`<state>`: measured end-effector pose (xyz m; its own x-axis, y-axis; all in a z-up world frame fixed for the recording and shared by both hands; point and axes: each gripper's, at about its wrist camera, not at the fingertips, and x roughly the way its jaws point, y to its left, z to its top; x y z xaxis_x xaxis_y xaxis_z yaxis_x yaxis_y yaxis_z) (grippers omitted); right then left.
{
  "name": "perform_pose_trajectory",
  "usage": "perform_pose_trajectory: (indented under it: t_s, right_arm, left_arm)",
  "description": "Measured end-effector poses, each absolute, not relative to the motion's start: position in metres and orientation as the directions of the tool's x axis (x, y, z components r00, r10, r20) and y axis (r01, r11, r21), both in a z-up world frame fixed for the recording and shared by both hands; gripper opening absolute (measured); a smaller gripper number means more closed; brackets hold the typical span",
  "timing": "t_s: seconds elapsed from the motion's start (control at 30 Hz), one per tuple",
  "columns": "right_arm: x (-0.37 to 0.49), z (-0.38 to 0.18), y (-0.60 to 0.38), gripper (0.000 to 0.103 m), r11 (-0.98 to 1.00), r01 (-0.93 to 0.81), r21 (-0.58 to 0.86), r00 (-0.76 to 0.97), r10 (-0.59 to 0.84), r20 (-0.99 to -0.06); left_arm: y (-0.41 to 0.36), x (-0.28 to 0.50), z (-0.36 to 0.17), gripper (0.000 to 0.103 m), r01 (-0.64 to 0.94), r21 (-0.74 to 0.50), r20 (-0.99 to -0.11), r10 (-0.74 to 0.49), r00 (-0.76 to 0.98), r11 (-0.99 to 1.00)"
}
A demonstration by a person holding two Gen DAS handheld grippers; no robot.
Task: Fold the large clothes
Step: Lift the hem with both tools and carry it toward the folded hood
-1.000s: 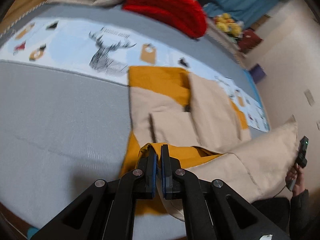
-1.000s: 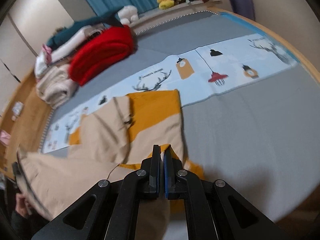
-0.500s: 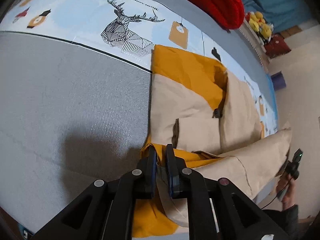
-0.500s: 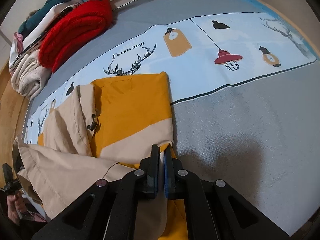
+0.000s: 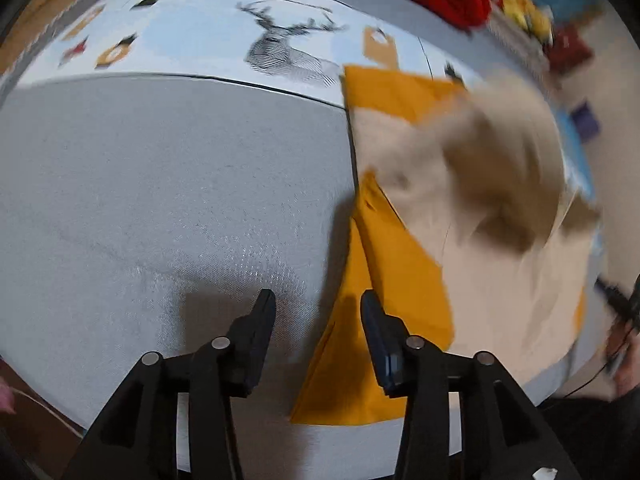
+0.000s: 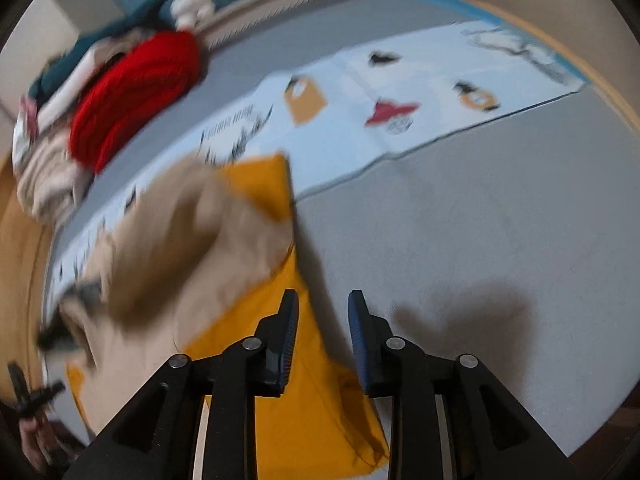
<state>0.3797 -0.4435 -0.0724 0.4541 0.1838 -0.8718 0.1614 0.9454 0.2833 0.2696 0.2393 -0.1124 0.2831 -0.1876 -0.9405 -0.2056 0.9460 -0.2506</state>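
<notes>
— Left wrist view first: the left hand-held gripper (image 5: 318,306) has its jaws opening, and nothing is pinched between them now. A second ago they were clamped tight on the mustard edge of the garment (image 5: 404,264); that edge has dropped out and lies on the bed (image 5: 168,184) just ahead of the fingertips.

— And the other side?

— Same story. The right hand-held gripper (image 6: 322,308) was shut on the cloth too, and its jaws are spreading apart. The mustard corner sits under and just beside the left fingertip, but the pads are not pressing it.

— So both let go together. Where did the jacket end up?

— Flat on the grey part of the bed, with its far end reaching the pale blue printed strip (image 5: 192,36). The beige part is a blur, so I'd say the folded-over half is only now settling onto the rest. Before, that half hung lifted off the bed between the two grippers.

— Meaning a fold has been laid?

— That's my reading: the near half was carried over and released. How squarely the edges meet I can't tell through the blur. The red knit (image 6: 132,92) and the other clothes stacked behind it sit well apart, untouched.
</notes>
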Motion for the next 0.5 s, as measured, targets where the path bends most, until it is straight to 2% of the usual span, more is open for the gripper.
perform_pose_trajectory:
  t_s: [0.1,0.33,0.5]
  right_arm:
    - [0.383,-0.087,-0.432,0.030,0.962,0.111,0.250,0.401,0.187,-0.897]
    - [0.410,-0.112,-0.410,0.040,0.972,0.063,0.228,0.319,0.197,-0.927]
    - [0.427,-0.123,-0.397,0.040,0.975,0.035,0.220,0.285,0.201,-0.937]
  left_arm:
    - [0.226,0.277,-0.114,0.054,-0.173,-0.239,-0.942,-0.184,0.282,0.956]
    - [0.224,0.311,-0.112,0.054,-0.228,-0.268,-0.933,-0.194,0.304,0.936]
    - [0.230,0.340,-0.118,0.054,-0.279,-0.279,-0.931,-0.187,0.315,0.919]
